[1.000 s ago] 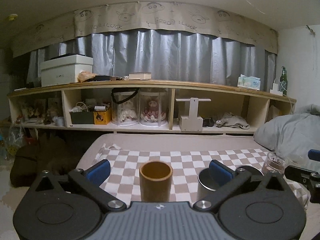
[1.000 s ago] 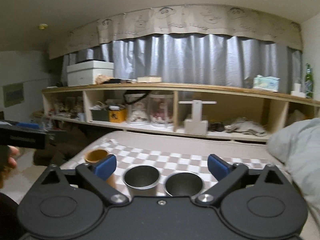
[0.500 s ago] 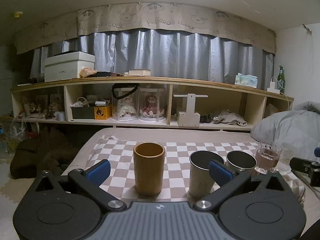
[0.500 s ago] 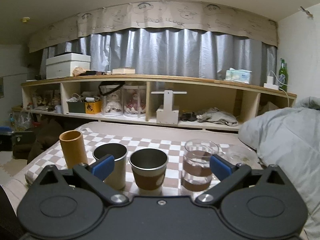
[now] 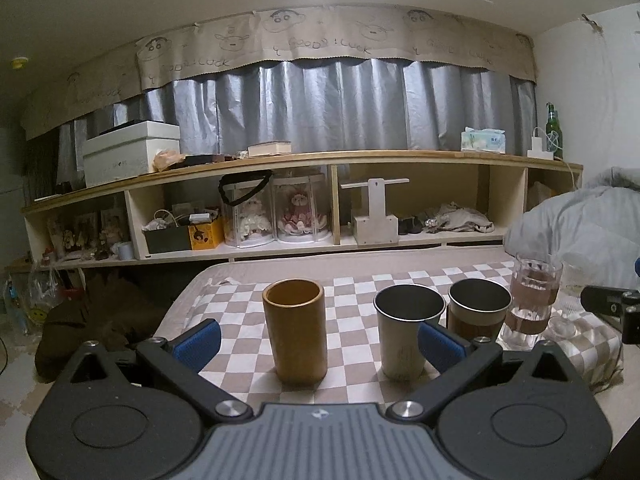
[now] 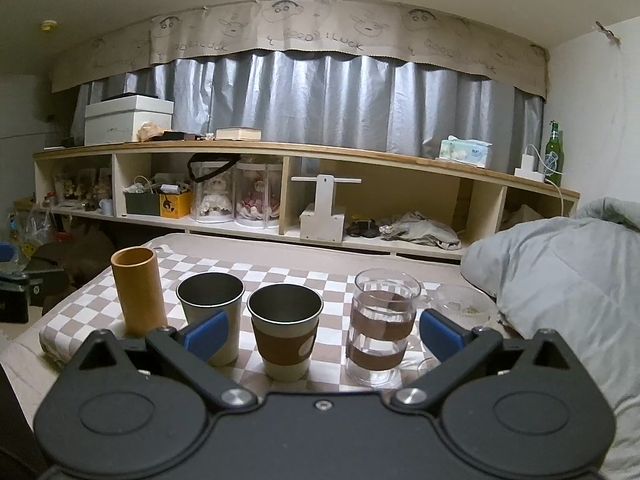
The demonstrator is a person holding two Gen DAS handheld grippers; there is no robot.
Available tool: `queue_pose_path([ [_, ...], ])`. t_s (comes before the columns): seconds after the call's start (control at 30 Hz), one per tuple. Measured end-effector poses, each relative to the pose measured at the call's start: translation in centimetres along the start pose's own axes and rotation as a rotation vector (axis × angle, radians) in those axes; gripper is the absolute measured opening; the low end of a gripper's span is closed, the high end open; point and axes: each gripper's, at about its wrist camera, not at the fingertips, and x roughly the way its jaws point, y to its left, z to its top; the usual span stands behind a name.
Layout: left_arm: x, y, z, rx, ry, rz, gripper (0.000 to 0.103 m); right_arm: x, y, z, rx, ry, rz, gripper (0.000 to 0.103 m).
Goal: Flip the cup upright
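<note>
Several cups stand upright in a row on a checkered cloth [image 5: 352, 288]. From the left: a tan bamboo cup [image 5: 295, 336] [image 6: 138, 290], a plain steel cup [image 5: 407, 336] [image 6: 212, 312], a steel cup with a brown sleeve [image 5: 478, 314] [image 6: 285, 336], and a clear glass with brown bands [image 5: 532, 300] [image 6: 382, 328]. My left gripper [image 5: 320, 344] is open and empty, with the bamboo cup between its blue fingertips and beyond them. My right gripper [image 6: 320, 332] is open and empty, facing the sleeved cup and the glass.
The cloth lies on a bed. A grey duvet [image 6: 560, 280] is piled at the right. A small glass dish [image 6: 464, 302] sits by the glass. A long wooden shelf [image 5: 320, 200] with boxes and dolls runs along the curtained wall behind.
Both grippers have pulled back and lowered, so all the cups now show from the side. Both stayed open and empty.
</note>
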Motion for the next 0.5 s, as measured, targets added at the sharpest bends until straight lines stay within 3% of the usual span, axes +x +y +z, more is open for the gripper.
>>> queue_pose_path([
  [0.5, 0.24, -0.13, -0.19, -0.001, 0.013, 0.003, 0.103, 0.13, -0.26, -0.11, 0.01, 0.004, -0.005, 0.103],
])
